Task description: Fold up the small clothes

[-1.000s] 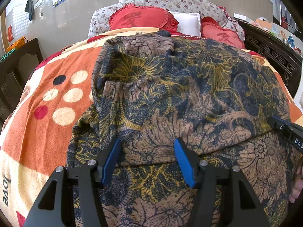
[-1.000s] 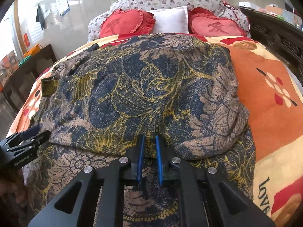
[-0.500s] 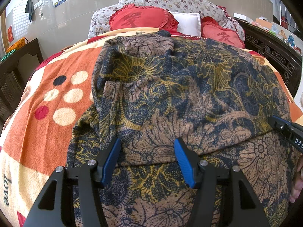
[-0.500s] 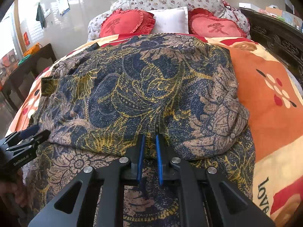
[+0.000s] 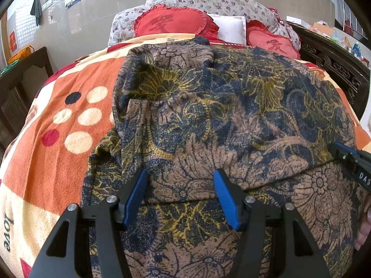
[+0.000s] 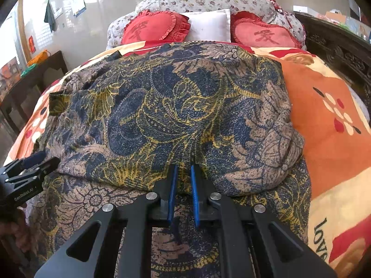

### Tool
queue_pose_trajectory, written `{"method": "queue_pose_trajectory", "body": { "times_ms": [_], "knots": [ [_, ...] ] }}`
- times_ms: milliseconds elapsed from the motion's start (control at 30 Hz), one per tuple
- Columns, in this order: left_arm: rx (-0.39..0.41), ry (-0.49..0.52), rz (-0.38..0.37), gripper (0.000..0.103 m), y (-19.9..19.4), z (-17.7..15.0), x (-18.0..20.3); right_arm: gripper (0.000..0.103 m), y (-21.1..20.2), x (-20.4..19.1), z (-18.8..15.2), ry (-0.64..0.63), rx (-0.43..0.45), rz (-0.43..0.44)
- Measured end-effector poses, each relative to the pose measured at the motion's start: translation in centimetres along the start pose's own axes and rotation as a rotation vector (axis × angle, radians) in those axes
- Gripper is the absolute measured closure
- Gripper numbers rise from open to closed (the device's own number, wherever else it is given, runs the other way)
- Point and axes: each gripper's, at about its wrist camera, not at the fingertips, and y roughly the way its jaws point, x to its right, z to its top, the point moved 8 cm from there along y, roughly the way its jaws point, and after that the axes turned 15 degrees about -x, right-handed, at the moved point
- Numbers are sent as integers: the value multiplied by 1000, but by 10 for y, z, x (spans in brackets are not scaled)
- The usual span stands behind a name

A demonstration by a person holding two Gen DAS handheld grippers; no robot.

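Observation:
A blue, brown and yellow floral garment (image 5: 220, 120) lies spread on the bed, its far part folded over toward me so a folded edge runs across in front of both grippers. It also fills the right wrist view (image 6: 176, 120). My left gripper (image 5: 180, 176) is open, its blue pads astride the folded edge near the garment's left side. My right gripper (image 6: 183, 169) is shut on the folded edge, with a pinch of cloth between the pads. Each gripper shows at the edge of the other view, the right one (image 5: 352, 159) and the left one (image 6: 27, 169).
An orange, cream and red blanket (image 5: 53, 139) covers the bed. Red heart cushions (image 5: 174, 23) and a white pillow (image 6: 206, 26) sit at the head. A dark carved bed frame (image 5: 336, 69) runs along the right, a dark wooden table (image 5: 20, 69) stands at the left.

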Motion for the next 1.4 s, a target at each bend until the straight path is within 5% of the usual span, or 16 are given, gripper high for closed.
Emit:
{"method": "queue_pose_trajectory", "body": {
  "times_ms": [233, 400, 1400],
  "knots": [
    [1, 2, 8, 40, 0, 0, 2, 69, -2, -15, -1, -70, -4, -228],
    [1, 2, 8, 40, 0, 0, 2, 66, -1, -18, 0, -92, 2, -303],
    [2, -2, 7, 40, 0, 0, 1, 65, -2, -17, 0, -86, 6, -296]
  ]
}}
